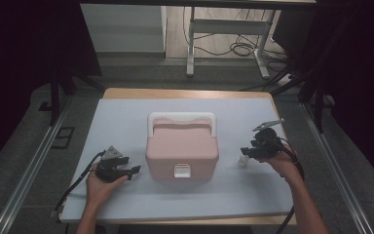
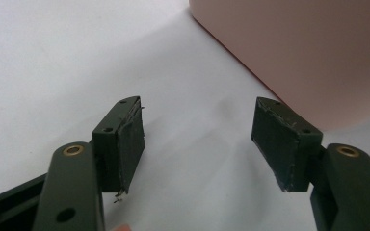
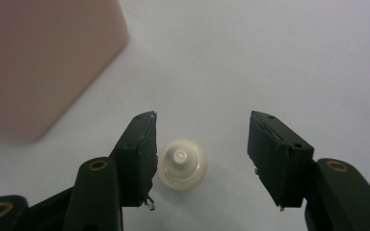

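Both grippers sit low over a pale blue mat (image 1: pixel 126 122) that covers a wooden table (image 1: pixel 185 92), one on either side of a pink box (image 1: pixel 181 146). Left gripper (image 1: pixel 135 169), held in the person's left hand (image 1: pixel 100 185), points toward the box's left side; in the left gripper view its jaws stand wide apart with nothing but bare mat between them, and the box's pink wall (image 2: pixel 298 53) rises just beyond the right-hand jaw, near but not touching.

At the middle of the mat, the box is closed — a white handle (image 1: pixel 181 118) arches over its far side and a small white latch (image 1: pixel 182 170) sits on the near face.

Right of the box, a small white cap-shaped object (image 1: pixel 243 161) rests on the mat, apart from the box. Right gripper (image 1: pixel 246 151), held in the person's right hand (image 1: pixel 285 163), hangs just over it. In the right gripper view the jaws are spread wide and the white object (image 3: pixel 182 164) — round, with a raised nub at its centre — lies between them, close against the left-hand jaw; whether it touches the pad cannot be told. A corner of the box (image 3: pixel 43 67) shows beyond.
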Action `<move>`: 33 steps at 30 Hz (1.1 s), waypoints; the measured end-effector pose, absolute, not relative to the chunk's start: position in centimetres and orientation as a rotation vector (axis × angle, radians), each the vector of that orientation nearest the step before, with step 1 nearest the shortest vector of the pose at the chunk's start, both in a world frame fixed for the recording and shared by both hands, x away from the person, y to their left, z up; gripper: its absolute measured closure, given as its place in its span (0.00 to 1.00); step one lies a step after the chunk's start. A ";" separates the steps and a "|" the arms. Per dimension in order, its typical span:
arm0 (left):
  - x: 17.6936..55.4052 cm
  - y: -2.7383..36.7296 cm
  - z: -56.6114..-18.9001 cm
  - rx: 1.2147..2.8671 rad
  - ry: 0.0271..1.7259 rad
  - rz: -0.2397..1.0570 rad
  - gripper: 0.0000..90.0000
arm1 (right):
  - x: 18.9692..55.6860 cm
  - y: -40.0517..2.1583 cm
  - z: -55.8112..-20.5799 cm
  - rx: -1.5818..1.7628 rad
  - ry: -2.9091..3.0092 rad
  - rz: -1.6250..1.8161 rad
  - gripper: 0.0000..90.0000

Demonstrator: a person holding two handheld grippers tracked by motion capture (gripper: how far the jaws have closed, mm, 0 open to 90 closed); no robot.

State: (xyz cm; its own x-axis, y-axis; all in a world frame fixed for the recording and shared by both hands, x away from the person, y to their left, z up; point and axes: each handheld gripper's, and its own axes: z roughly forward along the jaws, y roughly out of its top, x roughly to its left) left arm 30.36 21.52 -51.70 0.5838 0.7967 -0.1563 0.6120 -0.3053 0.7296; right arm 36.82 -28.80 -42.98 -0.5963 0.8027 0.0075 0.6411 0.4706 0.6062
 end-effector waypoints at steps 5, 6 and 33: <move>30.3 21.5 -51.7 2.030 1.118 0.299 0.40 | 36.2 -29.2 -42.0 1.231 2.390 0.894 0.48; 30.3 21.5 -51.6 2.028 1.117 0.298 0.40 | 35.8 -29.3 -41.6 1.228 2.377 0.928 0.50; 29.9 21.8 -51.2 1.998 1.115 0.324 0.53 | 30.9 -27.0 -45.4 1.081 2.364 1.291 0.79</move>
